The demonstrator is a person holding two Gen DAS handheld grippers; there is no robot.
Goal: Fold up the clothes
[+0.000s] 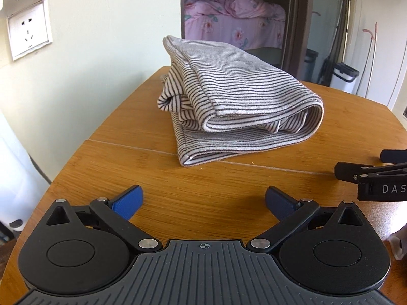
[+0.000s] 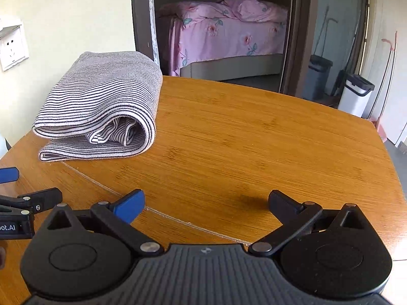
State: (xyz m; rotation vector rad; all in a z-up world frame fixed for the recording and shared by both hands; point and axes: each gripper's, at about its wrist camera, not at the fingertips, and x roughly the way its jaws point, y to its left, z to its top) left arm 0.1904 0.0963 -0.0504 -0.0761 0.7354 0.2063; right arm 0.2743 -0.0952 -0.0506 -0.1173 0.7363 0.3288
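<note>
Here the striped shirt (image 1: 229, 96) lies folded in a thick bundle on the wooden desk (image 1: 127, 132) — near the far edge, close to the wall. Its layers are stacked, and the open ends face the cameras. A thin line runs across the desk, and the near edge of the bundle sits right on it.

The left tongs (image 1: 203, 200) are spread wide with nothing between them. They sit low above the bare wood, apart from the shirt. The right tongs (image 2: 206, 203) are wide apart too — and hold nothing. From the right camera the shirt (image 2: 99, 104) is off to the left.

Behind the desk a doorway shows a bed (image 2: 229, 35) with a pink flowered cover.
</note>
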